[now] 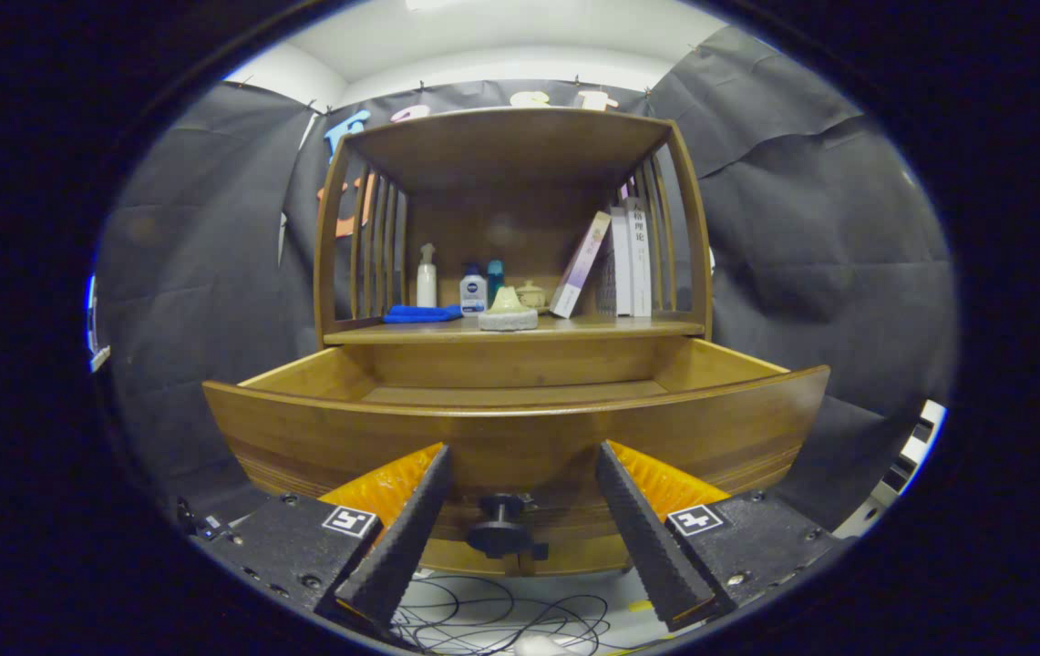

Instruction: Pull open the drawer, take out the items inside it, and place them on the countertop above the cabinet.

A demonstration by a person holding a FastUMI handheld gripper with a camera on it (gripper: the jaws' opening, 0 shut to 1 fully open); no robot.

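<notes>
The tool (pixel 520 492) sits low in the frame, released, its two fingers spread wide with nothing between them but air. The dark knob (pixel 500 533) of the drawer (pixel 520 428) shows in the gap between the fingers, just ahead of them and untouched. The drawer is pulled out from the cabinet (pixel 510 210), its curved front across the middle of the frame; the visible part of its wooden floor is bare, though the front wall hides the nearest part. Above it, on the table (pixel 629 327) at centre frame, lie a blue cloth (pixel 421 313), a white spray bottle (pixel 427 278), a small white bottle (pixel 473 292), a pale cone on a round base (pixel 508 310) and books (pixel 615 260) leaning to the right. Cables (pixel 492 620) lie on the floor at the bottom.
</notes>
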